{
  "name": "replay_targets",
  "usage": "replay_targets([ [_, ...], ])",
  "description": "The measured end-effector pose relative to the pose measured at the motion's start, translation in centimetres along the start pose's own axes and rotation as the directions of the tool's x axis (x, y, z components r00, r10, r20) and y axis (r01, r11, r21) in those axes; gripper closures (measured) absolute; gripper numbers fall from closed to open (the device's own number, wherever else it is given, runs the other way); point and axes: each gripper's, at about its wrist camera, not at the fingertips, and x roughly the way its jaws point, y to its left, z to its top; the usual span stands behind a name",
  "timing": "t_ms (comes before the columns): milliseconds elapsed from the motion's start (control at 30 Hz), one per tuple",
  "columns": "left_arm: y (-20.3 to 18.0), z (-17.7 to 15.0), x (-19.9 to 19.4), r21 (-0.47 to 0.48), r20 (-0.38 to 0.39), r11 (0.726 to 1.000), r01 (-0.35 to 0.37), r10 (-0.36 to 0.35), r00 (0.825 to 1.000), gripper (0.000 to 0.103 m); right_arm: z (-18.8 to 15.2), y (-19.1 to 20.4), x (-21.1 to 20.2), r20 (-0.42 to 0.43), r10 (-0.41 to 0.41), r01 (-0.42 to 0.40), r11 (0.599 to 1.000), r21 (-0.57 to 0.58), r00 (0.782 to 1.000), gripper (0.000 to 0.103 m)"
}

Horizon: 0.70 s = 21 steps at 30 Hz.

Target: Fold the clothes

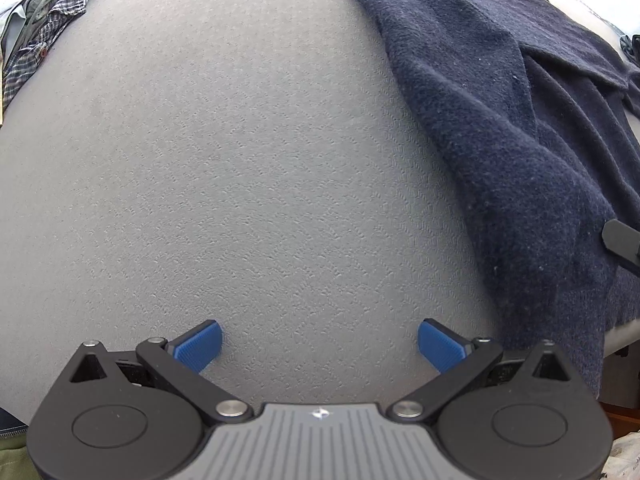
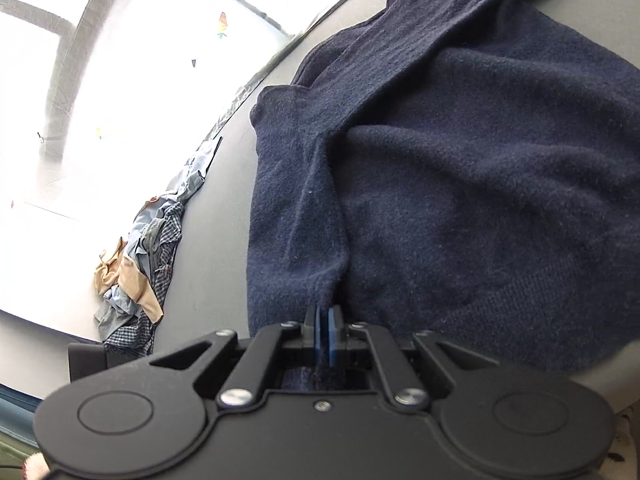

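Observation:
A dark navy knit sweater [image 1: 500,128] lies rumpled on the grey textured table [image 1: 240,160], at the right of the left wrist view. My left gripper [image 1: 320,344] is open and empty, just above bare table to the left of the sweater's hem. In the right wrist view the sweater [image 2: 460,168] fills the middle and right. My right gripper [image 2: 325,322] is shut on a fold of the sweater near its lower edge. The right gripper's black tip [image 1: 622,240] shows at the right edge of the left wrist view.
A heap of other clothes, checked, light blue and tan [image 2: 140,268], lies at the table's far edge; it also shows in the left wrist view [image 1: 44,24] at top left. A bright window [image 2: 120,80] is behind the table.

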Motion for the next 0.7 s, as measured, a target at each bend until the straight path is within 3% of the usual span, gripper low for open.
replay_targets([
  [133, -0.6, 0.8, 0.2, -0.009, -0.011, 1.0, -0.024, 0.024, 1.0, 0.0, 0.2, 0.1, 1.5, -0.023, -0.123, 0.12, 0.987, -0.105, 0.992, 0.099],
  [233, -1.4, 1.2, 0.4, -0.027, -0.014, 0.999, -0.029, 0.028, 0.999, 0.0, 0.2, -0.2, 2.9, -0.077, -0.171, 0.158, 0.975, -0.157, 0.982, 0.098],
  [467, -1.4, 2.8, 0.4, -0.142, -0.036, 0.989, -0.047, 0.042, 0.998, 0.0, 2.2, -0.6, 2.4, -0.124, -0.133, 0.111, 0.979, -0.168, 0.983, 0.085],
  [600, -1.1, 4.2, 0.2, -0.243, -0.026, 0.969, -0.037, 0.032, 0.999, 0.0, 4.7, -1.5, 0.6, -0.073, -0.069, 0.06, 0.99, -0.128, 0.995, 0.082],
  [700, -1.1, 5.5, -0.4, -0.31, 0.018, 0.951, 0.002, 0.004, 1.0, 0.0, 7.4, -2.6, -0.6, -0.009, -0.069, 0.068, 0.993, -0.097, 0.998, 0.078],
])
